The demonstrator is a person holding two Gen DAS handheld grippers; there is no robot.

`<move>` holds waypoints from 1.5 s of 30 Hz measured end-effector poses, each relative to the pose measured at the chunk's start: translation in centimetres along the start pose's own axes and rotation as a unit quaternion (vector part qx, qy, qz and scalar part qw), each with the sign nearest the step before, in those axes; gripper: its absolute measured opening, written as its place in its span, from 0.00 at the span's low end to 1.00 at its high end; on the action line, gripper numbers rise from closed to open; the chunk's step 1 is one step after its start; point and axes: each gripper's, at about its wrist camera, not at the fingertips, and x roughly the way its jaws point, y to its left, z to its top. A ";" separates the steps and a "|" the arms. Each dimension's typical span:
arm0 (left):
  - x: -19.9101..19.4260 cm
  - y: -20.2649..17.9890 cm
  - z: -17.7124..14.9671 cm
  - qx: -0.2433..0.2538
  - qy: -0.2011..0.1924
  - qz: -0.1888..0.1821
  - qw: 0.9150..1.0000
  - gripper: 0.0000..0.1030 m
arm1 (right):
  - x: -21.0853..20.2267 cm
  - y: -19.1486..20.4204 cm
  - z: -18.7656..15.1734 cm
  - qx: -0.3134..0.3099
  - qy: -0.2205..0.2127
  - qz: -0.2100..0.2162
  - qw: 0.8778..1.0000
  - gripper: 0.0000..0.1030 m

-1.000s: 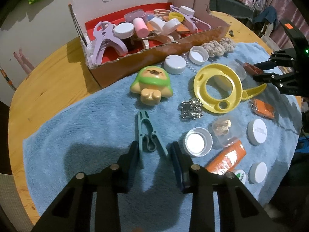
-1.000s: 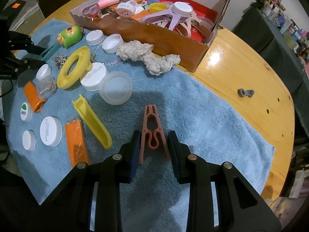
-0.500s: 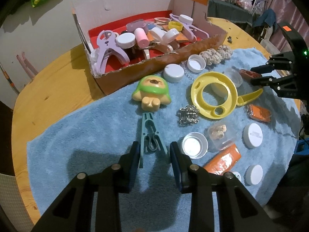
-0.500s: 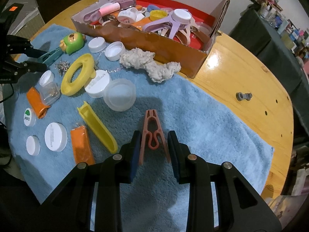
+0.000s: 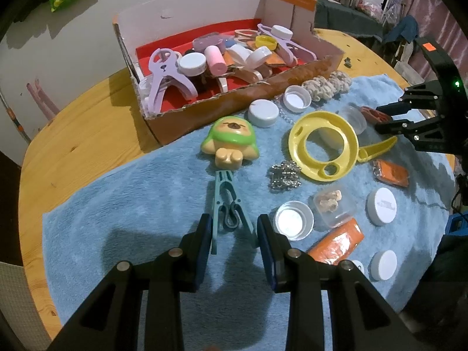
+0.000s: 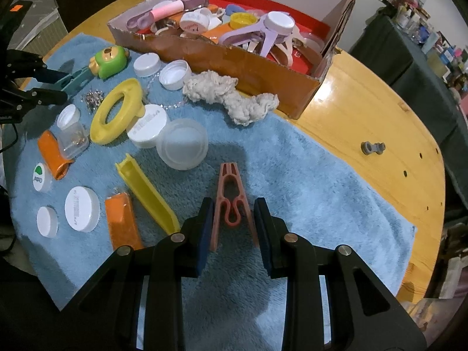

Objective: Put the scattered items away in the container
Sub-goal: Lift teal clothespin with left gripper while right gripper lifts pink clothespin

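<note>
1. While the left gripper (image 5: 234, 234) clamps the splayed legs of the teal clothespin (image 5: 226, 204), the pin's nose points at the green bear toy (image 5: 231, 139).
2. Right gripper (image 6: 232, 225) is closed on the salmon clothespin (image 6: 232, 201) above the blue towel (image 6: 307, 181).
3. Cardboard box (image 6: 234, 58), partly filled, stands on the wooden table (image 6: 380, 111) at the towel's far edge.
</note>
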 end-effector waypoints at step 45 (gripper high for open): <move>-1.1 0.6 0.2 -0.046 -0.054 -0.009 0.997 0.33 | -1.3 0.5 0.9 0.116 -0.178 -0.004 0.977 0.21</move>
